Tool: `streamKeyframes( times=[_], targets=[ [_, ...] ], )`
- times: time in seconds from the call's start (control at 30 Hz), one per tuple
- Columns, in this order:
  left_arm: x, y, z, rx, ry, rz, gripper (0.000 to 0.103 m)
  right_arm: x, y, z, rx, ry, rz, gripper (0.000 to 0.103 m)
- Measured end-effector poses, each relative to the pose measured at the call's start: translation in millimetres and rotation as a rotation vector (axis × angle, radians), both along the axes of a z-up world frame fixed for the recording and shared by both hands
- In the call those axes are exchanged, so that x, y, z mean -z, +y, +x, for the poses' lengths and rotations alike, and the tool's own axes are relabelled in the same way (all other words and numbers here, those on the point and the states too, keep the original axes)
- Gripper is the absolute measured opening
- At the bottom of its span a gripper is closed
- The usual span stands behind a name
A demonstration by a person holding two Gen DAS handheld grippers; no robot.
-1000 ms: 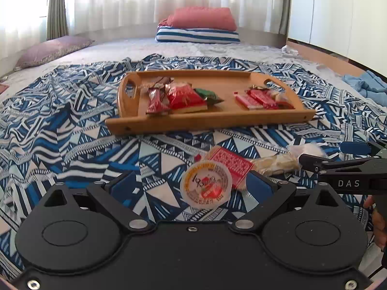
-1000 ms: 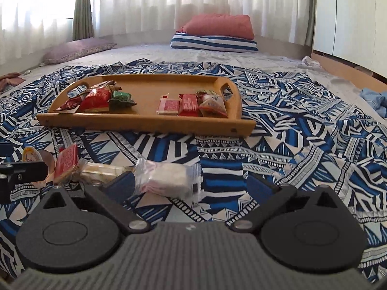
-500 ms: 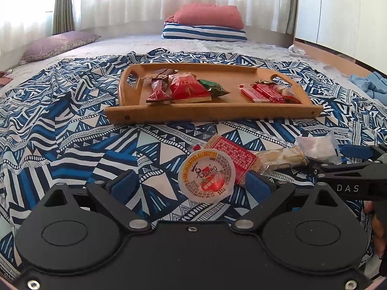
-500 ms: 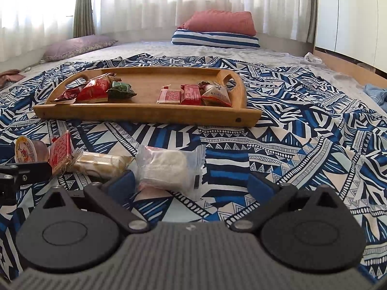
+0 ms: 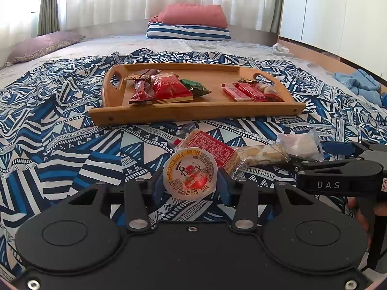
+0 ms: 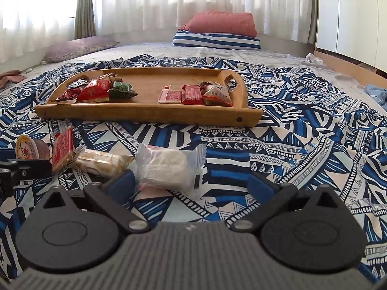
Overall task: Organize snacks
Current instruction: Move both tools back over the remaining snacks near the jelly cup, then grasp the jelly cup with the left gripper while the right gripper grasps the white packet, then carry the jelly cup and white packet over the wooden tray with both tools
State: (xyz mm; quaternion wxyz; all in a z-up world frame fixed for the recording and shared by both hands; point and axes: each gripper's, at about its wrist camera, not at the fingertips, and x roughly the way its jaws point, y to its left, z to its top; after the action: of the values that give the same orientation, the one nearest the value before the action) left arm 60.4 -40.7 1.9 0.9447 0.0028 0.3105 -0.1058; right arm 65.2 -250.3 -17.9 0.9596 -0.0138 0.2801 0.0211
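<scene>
- Blue-and-white patterned cloth [image 5: 72, 130] covers the bed; wooden tray [image 6: 145, 114] of snacks lies on it, with loose snacks on the near side of the tray
- Right gripper [image 6: 193, 183], jaws apart, straddles a clear-wrapped white snack [image 6: 167, 166]; left view alone shows "DAS" on its side
- Left gripper [image 5: 189, 186] has just been closing; its pads clamp the jelly cup [image 5: 189, 177]; lid print unreadable

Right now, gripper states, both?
Left gripper: just closed on the jelly cup.
Right gripper: open, around the clear-wrapped snack, holding nothing.
</scene>
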Motion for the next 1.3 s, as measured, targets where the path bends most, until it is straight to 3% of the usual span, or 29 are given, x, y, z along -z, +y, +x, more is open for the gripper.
streamKeyframes(
  times=[0.27,0.4,0.87,1.3],
  targets=[
    [-6,4,-4,0.003,0.002,-0.006,0.042,-6,-1,1,0.002,0.018,0.003,0.101],
    [-12,6,-5,0.004,-0.009,0.0,0.042,-13,-2,2,0.008,0.027,0.03,0.091],
    [-22,14,-1,-0.008,-0.019,-0.001,0.042,-20,15,5,-0.009,0.014,-0.027,0.05],
    [-52,21,22,-0.001,-0.045,-0.041,0.042,-49,-2,11,0.04,-0.009,0.057,0.048]
  ],
)
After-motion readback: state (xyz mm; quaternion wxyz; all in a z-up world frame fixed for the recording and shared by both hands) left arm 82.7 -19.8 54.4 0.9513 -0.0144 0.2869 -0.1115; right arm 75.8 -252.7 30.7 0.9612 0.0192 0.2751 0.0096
